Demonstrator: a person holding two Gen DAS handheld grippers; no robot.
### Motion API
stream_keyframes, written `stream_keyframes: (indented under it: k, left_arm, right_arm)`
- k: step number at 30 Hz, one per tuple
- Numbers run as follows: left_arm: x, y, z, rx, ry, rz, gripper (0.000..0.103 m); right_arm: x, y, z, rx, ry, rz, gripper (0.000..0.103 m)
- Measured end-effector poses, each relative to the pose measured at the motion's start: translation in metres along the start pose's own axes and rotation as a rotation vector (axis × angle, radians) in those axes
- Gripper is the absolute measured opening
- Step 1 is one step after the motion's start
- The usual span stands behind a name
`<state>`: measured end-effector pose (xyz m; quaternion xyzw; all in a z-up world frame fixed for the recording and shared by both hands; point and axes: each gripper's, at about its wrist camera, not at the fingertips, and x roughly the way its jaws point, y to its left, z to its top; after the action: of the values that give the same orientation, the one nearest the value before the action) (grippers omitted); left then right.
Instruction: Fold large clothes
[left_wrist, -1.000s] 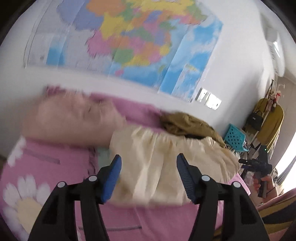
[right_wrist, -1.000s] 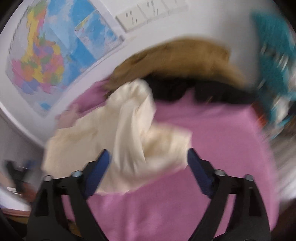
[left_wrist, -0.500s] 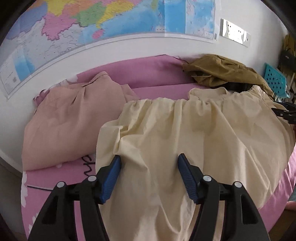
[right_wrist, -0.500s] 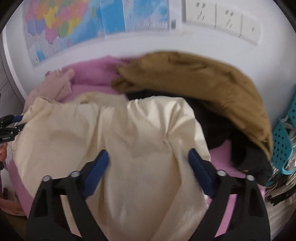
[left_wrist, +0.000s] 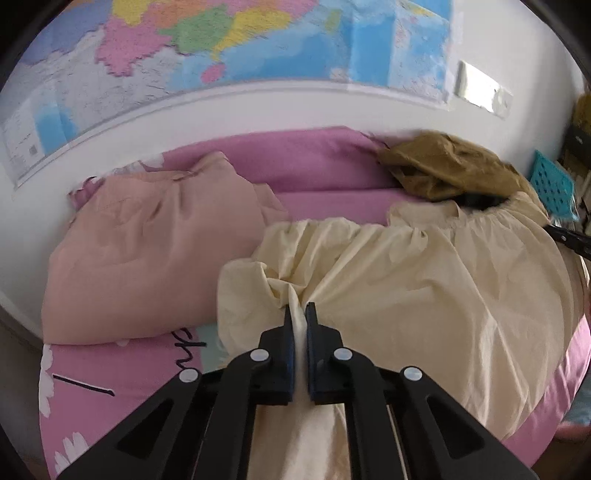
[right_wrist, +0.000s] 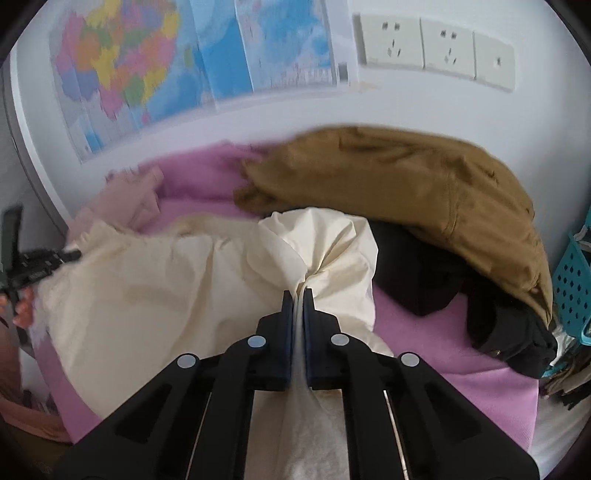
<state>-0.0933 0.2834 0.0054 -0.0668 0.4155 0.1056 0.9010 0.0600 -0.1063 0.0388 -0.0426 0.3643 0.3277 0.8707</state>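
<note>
Both claws have snapped shut since earlier; left claw (left_wrist: 299, 308) and right claw (right_wrist: 297, 295) each pinch the cream garment (left_wrist: 424, 288); brown jacket (right_wrist: 406, 184) at one o'clock.

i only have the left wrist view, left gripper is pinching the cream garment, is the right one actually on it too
Observer: Yes. In the right wrist view the right gripper is shut on the cream garment, with fabric bunched up between the pads.
Operator: whats that dark strip behind the cream cloth near the brown thing
Observer: A black garment. It lies partly under the brown jacket and reaches toward the teal basket.
Operator: anything on the wall i cant read from here
Observer: The pale strip right of the map is a row of wall sockets.
</note>
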Motion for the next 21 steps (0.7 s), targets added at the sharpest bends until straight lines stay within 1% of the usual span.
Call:
stream_keyframes:
  k: [1, 3, 4, 5, 7, 8, 10, 11, 13, 16, 19, 21]
  left_arm:
    - [-0.006, 0.001, 0.004, -0.011, -0.027, 0.001, 0.005]
    - [-0.019, 0.003, 0.013, -0.025, -0.080, 0.003, 0.005]
    - [-0.024, 0.005, 0.018, -0.036, -0.097, -0.012, 0.005]
    - [-0.027, 0.007, 0.025, -0.050, -0.111, -0.025, 0.005]
    - [-0.022, 0.009, 0.032, -0.054, -0.111, -0.022, 0.005]
    - [-0.016, 0.009, 0.033, -0.053, -0.101, -0.015, 0.005]
    - [0.006, 0.011, 0.034, -0.062, -0.042, -0.001, 0.005]
    - [0.020, 0.010, 0.032, -0.053, -0.008, 0.017, 0.005]
    - [0.038, 0.010, 0.027, -0.048, 0.025, 0.045, 0.005]
    - [0.046, 0.007, 0.022, -0.026, 0.018, 0.077, 0.006]
    - [0.049, 0.011, 0.021, -0.050, 0.040, 0.071, 0.011]
    - [0.044, 0.009, 0.020, -0.043, 0.036, 0.096, 0.017]
  right_arm:
    - [-0.013, 0.002, 0.007, 0.004, -0.057, 0.003, 0.005]
    - [-0.029, 0.002, 0.018, 0.009, -0.130, -0.014, 0.004]
    - [-0.035, 0.001, 0.025, 0.014, -0.168, -0.010, 0.004]
    - [-0.033, -0.003, 0.030, 0.023, -0.170, -0.006, 0.004]
    - [-0.018, -0.010, 0.036, 0.056, -0.133, -0.009, 0.004]
    - [-0.004, -0.013, 0.038, 0.066, -0.097, -0.017, 0.004]
    - [0.029, -0.016, 0.033, 0.062, -0.015, -0.041, 0.004]
    - [0.039, -0.016, 0.031, 0.062, 0.009, -0.047, 0.004]
    - [0.060, -0.016, 0.025, 0.045, 0.055, -0.077, 0.004]
    - [0.079, -0.023, 0.018, 0.067, 0.114, -0.060, 0.006]
    - [0.087, -0.028, 0.011, 0.092, 0.162, -0.051, 0.015]
    - [0.080, -0.031, 0.010, 0.110, 0.155, -0.049, 0.029]
